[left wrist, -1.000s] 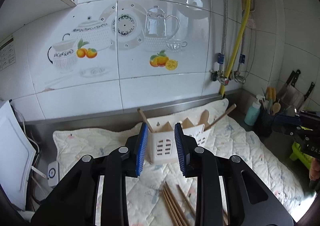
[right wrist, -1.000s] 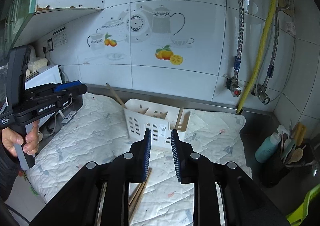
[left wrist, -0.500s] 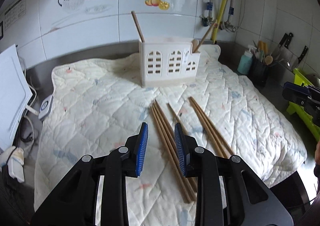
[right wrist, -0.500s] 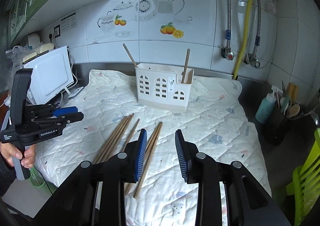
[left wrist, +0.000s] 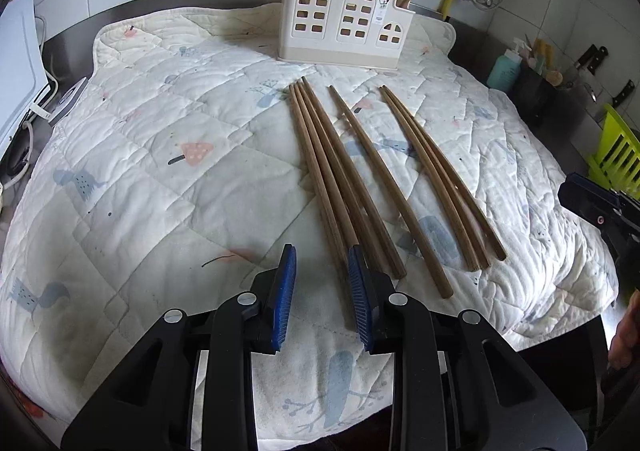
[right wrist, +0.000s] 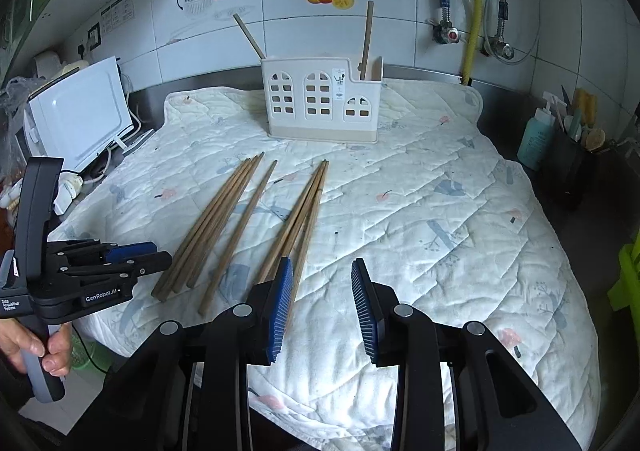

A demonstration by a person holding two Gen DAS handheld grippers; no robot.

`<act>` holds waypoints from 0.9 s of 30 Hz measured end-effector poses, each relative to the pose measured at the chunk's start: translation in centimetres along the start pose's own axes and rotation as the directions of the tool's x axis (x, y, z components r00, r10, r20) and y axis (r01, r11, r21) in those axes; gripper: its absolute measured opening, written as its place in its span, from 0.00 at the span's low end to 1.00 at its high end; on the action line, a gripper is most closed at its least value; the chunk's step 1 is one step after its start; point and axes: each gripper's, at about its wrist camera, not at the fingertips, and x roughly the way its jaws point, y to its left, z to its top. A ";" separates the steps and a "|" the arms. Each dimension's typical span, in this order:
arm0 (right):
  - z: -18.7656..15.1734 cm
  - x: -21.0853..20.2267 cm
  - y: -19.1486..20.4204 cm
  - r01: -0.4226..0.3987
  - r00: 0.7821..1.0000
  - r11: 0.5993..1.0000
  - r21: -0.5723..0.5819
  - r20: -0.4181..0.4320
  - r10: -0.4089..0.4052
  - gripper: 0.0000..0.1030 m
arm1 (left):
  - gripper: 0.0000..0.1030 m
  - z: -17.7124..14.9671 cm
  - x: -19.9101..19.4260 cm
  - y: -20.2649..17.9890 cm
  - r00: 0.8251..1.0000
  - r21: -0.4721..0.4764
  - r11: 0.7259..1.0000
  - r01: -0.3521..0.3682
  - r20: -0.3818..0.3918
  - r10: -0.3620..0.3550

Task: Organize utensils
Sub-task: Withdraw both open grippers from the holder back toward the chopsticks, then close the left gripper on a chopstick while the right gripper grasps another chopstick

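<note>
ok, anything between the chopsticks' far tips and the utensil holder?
No: bare quilted mat between the chopsticks and the utensil holder, clearest in the right wrist view.

Both hand-held grippers (left wrist: 320, 275) (right wrist: 320, 287) have dropped toward the chopsticks (left wrist: 340, 187).

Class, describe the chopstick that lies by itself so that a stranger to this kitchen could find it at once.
Start at the white utensil holder at the back of the quilted mat. In front of it, wooden chopsticks lie in three groups. The lone chopstick lies in the middle, between two bundles, touching neither.
</note>
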 end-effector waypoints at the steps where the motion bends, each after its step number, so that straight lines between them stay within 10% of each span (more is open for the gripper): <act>1: 0.0 0.2 -0.1 -0.003 1.000 1.000 0.004 -0.003 0.003 0.29 | 0.26 0.0 0.1 -0.1 1.000 0.000 1.000 0.004 -0.005 -0.004; 17: -1.0 2.8 0.7 -0.031 0.998 0.999 0.038 -0.057 0.033 0.29 | 0.22 0.4 1.6 -1.1 0.987 0.040 0.986 -0.160 0.040 0.158; 27: -1.9 5.3 0.7 -0.051 0.993 0.996 0.073 -0.107 0.058 0.22 | 0.14 0.9 1.9 0.1 0.992 0.019 0.993 -0.114 0.064 0.113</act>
